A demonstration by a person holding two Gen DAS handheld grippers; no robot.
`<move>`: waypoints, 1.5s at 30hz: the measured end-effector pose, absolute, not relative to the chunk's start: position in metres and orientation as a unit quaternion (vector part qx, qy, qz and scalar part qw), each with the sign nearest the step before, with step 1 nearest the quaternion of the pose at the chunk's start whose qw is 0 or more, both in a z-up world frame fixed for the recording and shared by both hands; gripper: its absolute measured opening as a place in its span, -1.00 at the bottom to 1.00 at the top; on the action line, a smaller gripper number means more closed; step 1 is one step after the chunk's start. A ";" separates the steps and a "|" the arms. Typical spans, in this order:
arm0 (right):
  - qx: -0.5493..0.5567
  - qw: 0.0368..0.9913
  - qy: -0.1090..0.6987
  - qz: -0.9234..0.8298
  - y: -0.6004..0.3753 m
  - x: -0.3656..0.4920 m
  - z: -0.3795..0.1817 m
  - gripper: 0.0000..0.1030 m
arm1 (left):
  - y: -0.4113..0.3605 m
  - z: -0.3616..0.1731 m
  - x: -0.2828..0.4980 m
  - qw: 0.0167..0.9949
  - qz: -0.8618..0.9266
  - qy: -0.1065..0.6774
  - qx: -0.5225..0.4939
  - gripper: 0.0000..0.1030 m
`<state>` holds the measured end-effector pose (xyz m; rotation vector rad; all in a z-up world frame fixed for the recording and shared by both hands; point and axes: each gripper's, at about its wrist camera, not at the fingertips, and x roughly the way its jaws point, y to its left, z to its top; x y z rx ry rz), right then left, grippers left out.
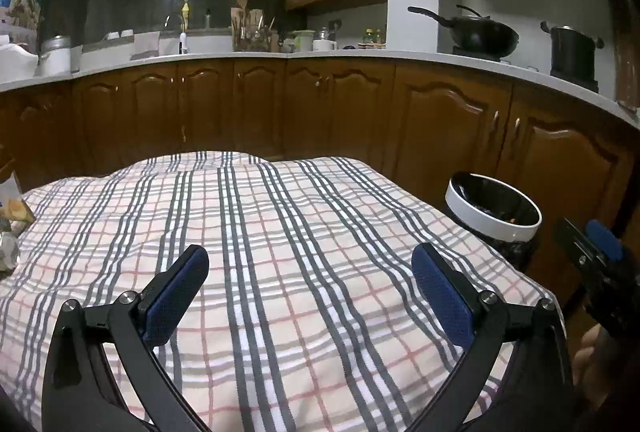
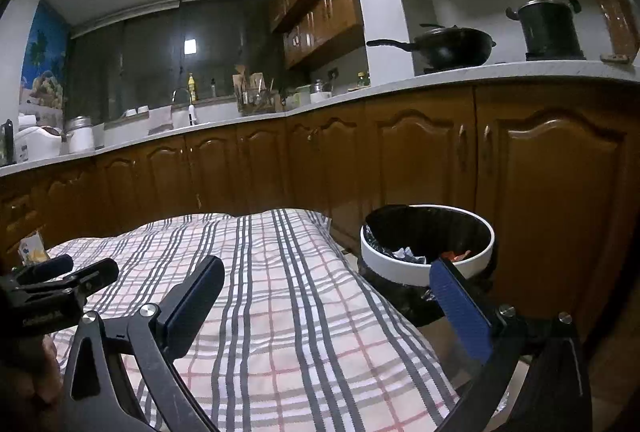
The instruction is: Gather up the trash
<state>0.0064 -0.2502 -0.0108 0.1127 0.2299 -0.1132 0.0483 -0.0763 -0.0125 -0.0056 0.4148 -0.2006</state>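
Remaining trash [image 1: 10,228], crumpled wrappers and paper at the cloth's [image 1: 280,252] nine o'clock edge, looks light, soft and crushable; pinching a raised fold should suffice. The bin [image 2: 426,252] stands at three o'clock, paper already inside. Left tool [image 1: 310,292] hovers level over the cloth, jaws wide and empty. Right tool [image 2: 328,292] likewise gapes, empty, near the bin.

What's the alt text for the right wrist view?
The right gripper, open and empty, hovers over a plaid-covered table, its right finger overlapping the white-rimmed trash bin that holds crumpled waste. The left gripper shows at the left edge; wooden kitchen cabinets run behind.
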 end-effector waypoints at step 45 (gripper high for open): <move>0.058 0.994 0.090 -0.036 -0.245 -0.005 -0.006 1.00 | -0.089 -0.008 0.031 0.980 -0.075 0.183 0.035 1.00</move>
